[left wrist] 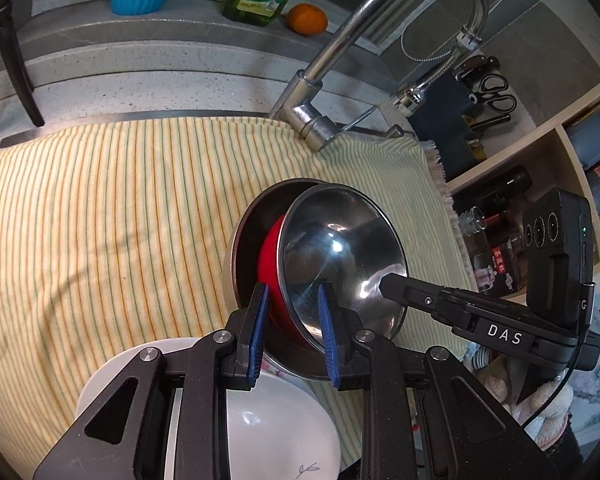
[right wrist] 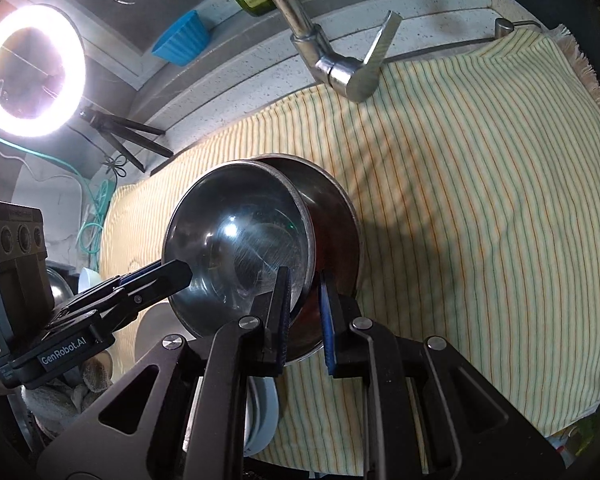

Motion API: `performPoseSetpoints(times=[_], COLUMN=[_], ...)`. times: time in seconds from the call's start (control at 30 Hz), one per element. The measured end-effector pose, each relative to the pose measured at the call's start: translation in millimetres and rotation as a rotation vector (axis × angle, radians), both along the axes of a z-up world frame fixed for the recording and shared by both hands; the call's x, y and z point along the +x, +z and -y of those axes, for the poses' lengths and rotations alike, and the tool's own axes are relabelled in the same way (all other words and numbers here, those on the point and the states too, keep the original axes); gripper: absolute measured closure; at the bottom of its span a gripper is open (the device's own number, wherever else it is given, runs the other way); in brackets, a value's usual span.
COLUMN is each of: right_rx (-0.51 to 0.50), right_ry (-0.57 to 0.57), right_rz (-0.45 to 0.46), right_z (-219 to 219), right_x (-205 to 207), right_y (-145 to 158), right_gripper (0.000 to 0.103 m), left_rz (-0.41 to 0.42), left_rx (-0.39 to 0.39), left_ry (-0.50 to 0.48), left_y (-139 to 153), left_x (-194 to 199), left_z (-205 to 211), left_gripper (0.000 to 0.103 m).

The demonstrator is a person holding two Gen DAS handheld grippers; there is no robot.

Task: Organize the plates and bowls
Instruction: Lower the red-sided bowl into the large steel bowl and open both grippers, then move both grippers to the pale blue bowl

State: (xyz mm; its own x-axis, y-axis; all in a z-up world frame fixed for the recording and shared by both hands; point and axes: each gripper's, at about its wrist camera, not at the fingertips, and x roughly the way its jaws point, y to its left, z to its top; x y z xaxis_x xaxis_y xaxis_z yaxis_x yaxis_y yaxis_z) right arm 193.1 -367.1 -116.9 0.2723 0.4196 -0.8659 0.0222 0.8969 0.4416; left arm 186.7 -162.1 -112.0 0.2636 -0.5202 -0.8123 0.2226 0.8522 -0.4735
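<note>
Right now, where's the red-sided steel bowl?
The red-sided steel bowl is held tilted over the striped cloth, its rim gripped by both the left gripper and right gripper, nesting into a larger steel bowl behind it.

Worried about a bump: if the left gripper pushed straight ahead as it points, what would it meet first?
The red-sided steel bowl whose rim sits between the left gripper fingers; depth beyond is unclear.

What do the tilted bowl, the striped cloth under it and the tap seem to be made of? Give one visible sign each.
Tilted bowl: probably stainless steel inside, polished, with mirror glints and fine scratches; its outside looks red-coated.
Striped cloth: woven fabric, matte, with a frayed fringe at its edge.
Tap: chromed or polished metal, judging by its bright reflections.
</note>
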Motion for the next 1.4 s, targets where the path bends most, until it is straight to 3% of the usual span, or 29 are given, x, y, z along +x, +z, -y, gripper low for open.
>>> performPoseSetpoints(times=[0.33, 0.57, 0.93, 1.07, 1.13, 1.23, 1.3, 1.4], right_rx=[-0.011, -0.009, -0.012, -0.021, -0.017, -0.016, -0.013, -0.009], right_ry=[0.003, 0.0, 0.007, 0.005, 0.006, 0.015, 0.024, 0.052], right_rz=[-0.007, 0.024, 0.062, 0.099, 0.114, 0.135, 0.159, 0.187], right_z=[0.0, 0.9, -1.2, -5.2, -7.6, -15.0, -22.4, -37.2], right_x=[1.9, 1.4, -1.2, -3.0, -3.7, -4.1, -5.0, -5.6], right_y=[-9.0, -5.9, 4.6, 14.8, 19.5, 28.2, 35.7, 45.5], right_gripper=[0.089, 0.076, 0.074, 0.053, 0.051, 0.043, 0.027, 0.02], left_rz=[-0.007, 0.002, 0.014, 0.031, 0.04, 0.063, 0.077, 0.091], left_rx=[0.026, 0.036, 0.022, 0.01, 0.004, 0.006, 0.011, 0.02], left_ry=[-0.003, 0.002, 0.013, 0.025, 0.034, 0.057, 0.071, 0.098], left_y=[-5.5, -6.6, -0.4, 7.3, 12.1, 19.5, 23.2, 26.9], left_x=[3.5, 5.5, 2.1, 0.2, -1.5, -6.4, -10.1, -16.3], left_z=[5.5, 7.5, -0.9, -8.9, -15.8, -28.6, -37.0, -51.6], left_gripper=[0.082, 0.082, 0.078, 0.078, 0.076, 0.067, 0.063, 0.052])
